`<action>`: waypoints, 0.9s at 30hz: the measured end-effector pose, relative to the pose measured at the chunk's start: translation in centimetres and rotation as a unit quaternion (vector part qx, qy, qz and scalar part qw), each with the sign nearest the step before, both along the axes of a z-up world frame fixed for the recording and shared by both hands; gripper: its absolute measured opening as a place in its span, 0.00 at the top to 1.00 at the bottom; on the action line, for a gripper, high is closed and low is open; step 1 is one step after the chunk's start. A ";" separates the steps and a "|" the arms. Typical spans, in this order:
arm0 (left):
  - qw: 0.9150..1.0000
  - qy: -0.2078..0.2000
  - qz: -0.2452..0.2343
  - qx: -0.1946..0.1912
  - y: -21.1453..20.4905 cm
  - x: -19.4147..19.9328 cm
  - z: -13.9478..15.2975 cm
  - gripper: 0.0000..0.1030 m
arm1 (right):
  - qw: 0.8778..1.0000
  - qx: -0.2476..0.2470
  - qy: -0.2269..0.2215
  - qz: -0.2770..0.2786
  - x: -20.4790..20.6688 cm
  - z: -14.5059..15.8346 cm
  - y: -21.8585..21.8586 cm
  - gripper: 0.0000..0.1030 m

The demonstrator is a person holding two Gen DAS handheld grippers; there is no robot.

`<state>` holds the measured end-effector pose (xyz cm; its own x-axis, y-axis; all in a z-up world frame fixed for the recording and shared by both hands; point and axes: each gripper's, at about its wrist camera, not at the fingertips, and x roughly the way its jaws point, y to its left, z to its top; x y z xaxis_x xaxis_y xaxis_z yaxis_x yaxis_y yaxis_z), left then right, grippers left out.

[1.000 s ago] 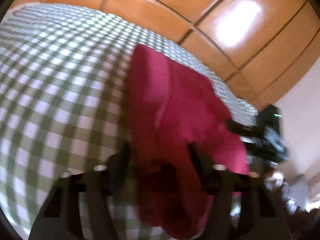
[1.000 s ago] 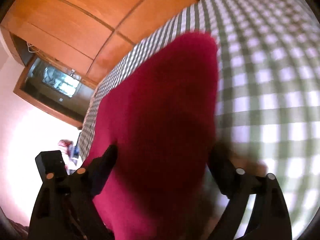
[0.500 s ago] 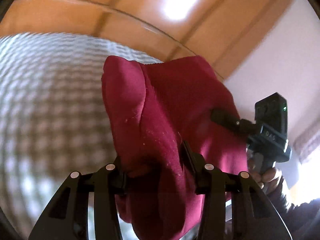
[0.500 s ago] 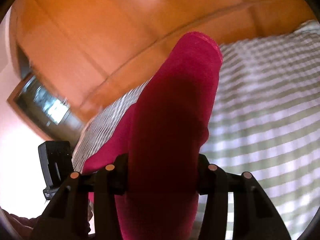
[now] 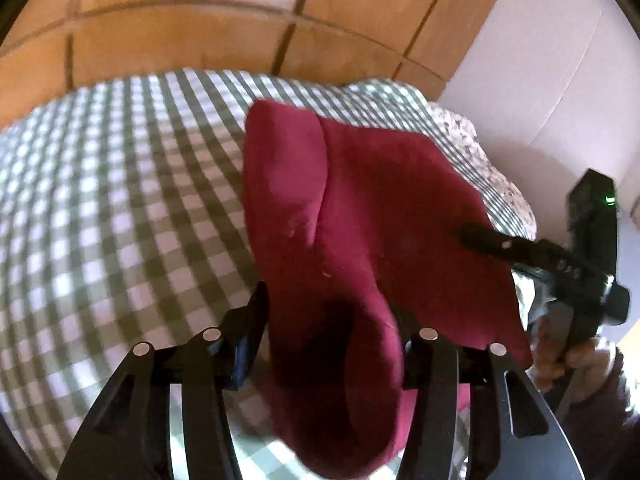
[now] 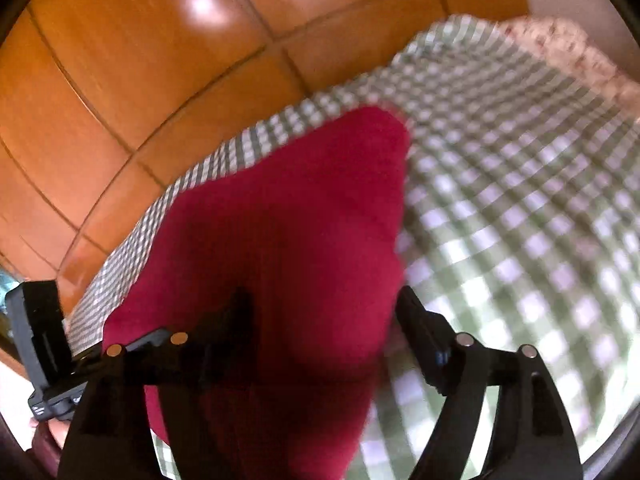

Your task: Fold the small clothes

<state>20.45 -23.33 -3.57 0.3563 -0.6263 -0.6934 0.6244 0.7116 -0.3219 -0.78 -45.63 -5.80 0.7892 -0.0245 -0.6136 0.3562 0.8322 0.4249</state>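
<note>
Left wrist view: my left gripper (image 5: 332, 320) and right gripper (image 6: 320, 312) both seemingly pinch the soft crimson fleece garment (image 5: 360, 220) over the green-checked bedsheet (image 5: 120, 208); folding barely begun.

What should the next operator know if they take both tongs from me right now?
Left tongs: shut on the red garment, gripping a bunched edge.
Right tongs: fingers on either side of the same garment; the grip looks closed, though blur makes it less sure.
The garment hangs between both tongs over the green checked cloth, its far end drooping toward it.
Done: garment picked up by two points.
Left: lay it down flat, fold it over, release. No finished fold is visible yet.
</note>
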 end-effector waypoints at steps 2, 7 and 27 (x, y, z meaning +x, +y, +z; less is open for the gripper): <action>1.000 -0.015 0.009 0.003 0.9 -0.8 0.4 0.51 | 1.000 -0.024 -0.017 -0.009 -1.3 1.4 0.6 0.33; 0.999 -0.016 0.039 0.007 2.2 -1.6 0.1 0.49 | 0.995 -0.082 -0.024 0.046 -1.5 4.0 5.9 0.48; 0.984 -0.080 0.150 0.049 7.2 -6.6 2.7 0.14 | 0.988 -0.126 0.080 -0.037 0.2 1.4 12.4 0.09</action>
<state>13.88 -16.10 -0.87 0.6245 -0.4096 -0.6650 0.4184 0.8944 -0.1580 -0.63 -33.18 -4.39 0.6722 -0.2466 -0.6981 0.4664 0.8733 0.1406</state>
